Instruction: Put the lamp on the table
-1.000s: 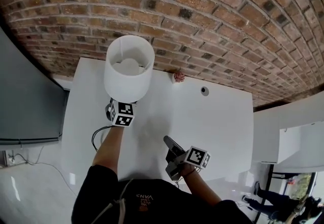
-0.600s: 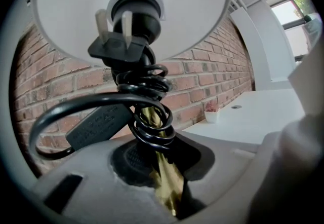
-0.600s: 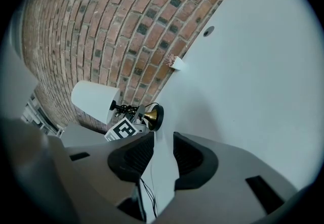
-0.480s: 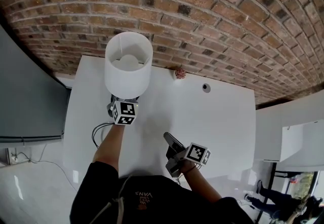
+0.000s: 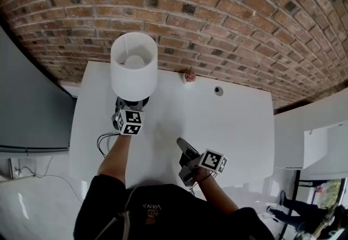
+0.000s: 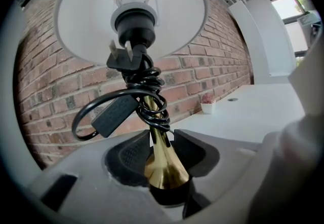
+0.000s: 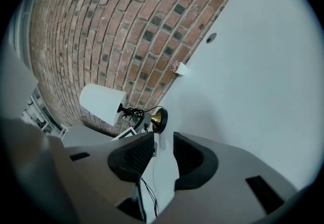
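Observation:
The lamp, with a white shade (image 5: 134,68) and a brass stem (image 6: 161,162), stands on the white table (image 5: 234,125) near its back left corner. A black cord (image 6: 144,91) is coiled round the stem below the bulb socket. My left gripper (image 5: 130,106) is at the lamp's foot; its jaws are opening, with the stem between the pads (image 6: 190,149) and a sliver of gap showing on the right side. My right gripper (image 5: 182,147) hovers over the table's front, open and holding nothing. In the right gripper view the lamp (image 7: 104,101) is at the left, beyond the right gripper (image 7: 163,149).
A small pink potted plant (image 5: 190,75) sits at the table's back edge by the brick wall. A round cable hole (image 5: 218,90) lies right of it. A black cable (image 5: 103,144) loops off the table's left side. A dark grey panel (image 5: 32,114) stands at the left.
The lamp shade has shifted slightly left and back and now stands straighter. My left gripper stays at the lamp's foot. The right gripper has barely moved.

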